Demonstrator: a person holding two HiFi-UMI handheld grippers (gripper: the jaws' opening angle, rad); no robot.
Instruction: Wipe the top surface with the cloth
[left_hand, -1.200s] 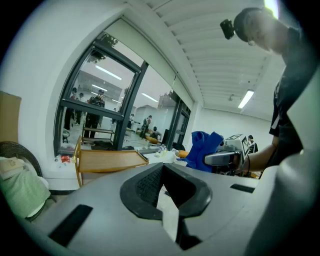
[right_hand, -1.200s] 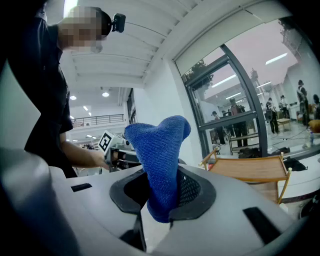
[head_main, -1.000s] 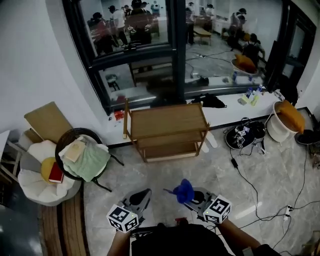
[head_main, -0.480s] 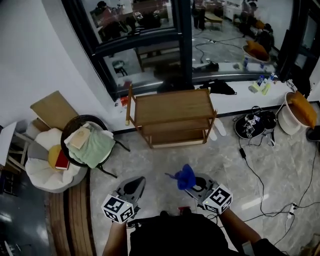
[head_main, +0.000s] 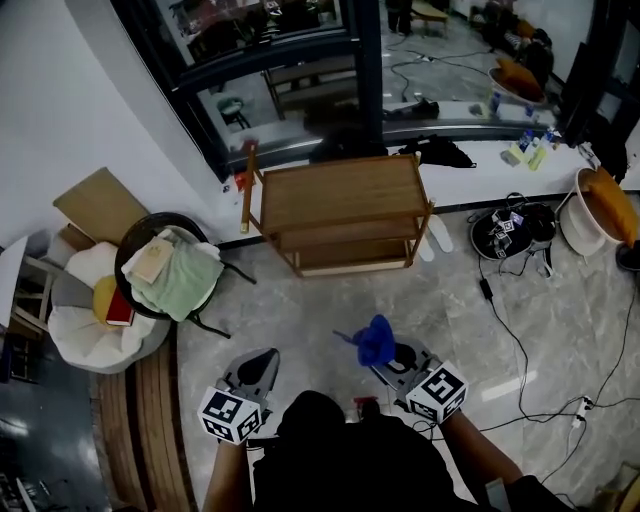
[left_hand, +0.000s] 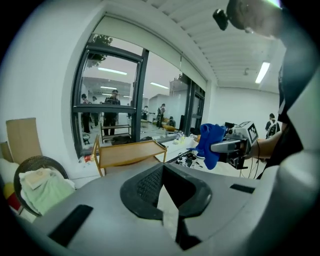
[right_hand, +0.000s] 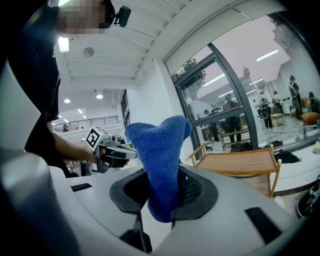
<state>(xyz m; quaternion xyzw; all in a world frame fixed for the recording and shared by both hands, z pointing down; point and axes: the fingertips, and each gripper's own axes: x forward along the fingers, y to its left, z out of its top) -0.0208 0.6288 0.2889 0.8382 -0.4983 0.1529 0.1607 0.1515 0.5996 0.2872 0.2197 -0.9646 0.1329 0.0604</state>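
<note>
A wooden shelf rack (head_main: 340, 192) stands against the window wall, and its top board is bare. It also appears in the left gripper view (left_hand: 127, 152) and the right gripper view (right_hand: 240, 160). My right gripper (head_main: 385, 360) (right_hand: 162, 200) is shut on a blue cloth (head_main: 374, 340) (right_hand: 157, 155) that sticks up from its jaws, well short of the rack. The left gripper (head_main: 265, 357) (left_hand: 162, 167) is held beside it with its jaws shut and nothing in them. From the left gripper view the blue cloth (left_hand: 209, 142) shows at the right.
A round dark chair with a green towel (head_main: 175, 280) and a white cushion seat (head_main: 95, 310) stand left of the rack. Cables (head_main: 520, 330), a dark bag (head_main: 510, 240) and a white tub with orange cloth (head_main: 600, 215) lie to the right. Glass wall behind.
The rack has slid upward in the head view as the camera tipped down. Both grippers stay low in front of the person, the right still shut on the cloth.
</note>
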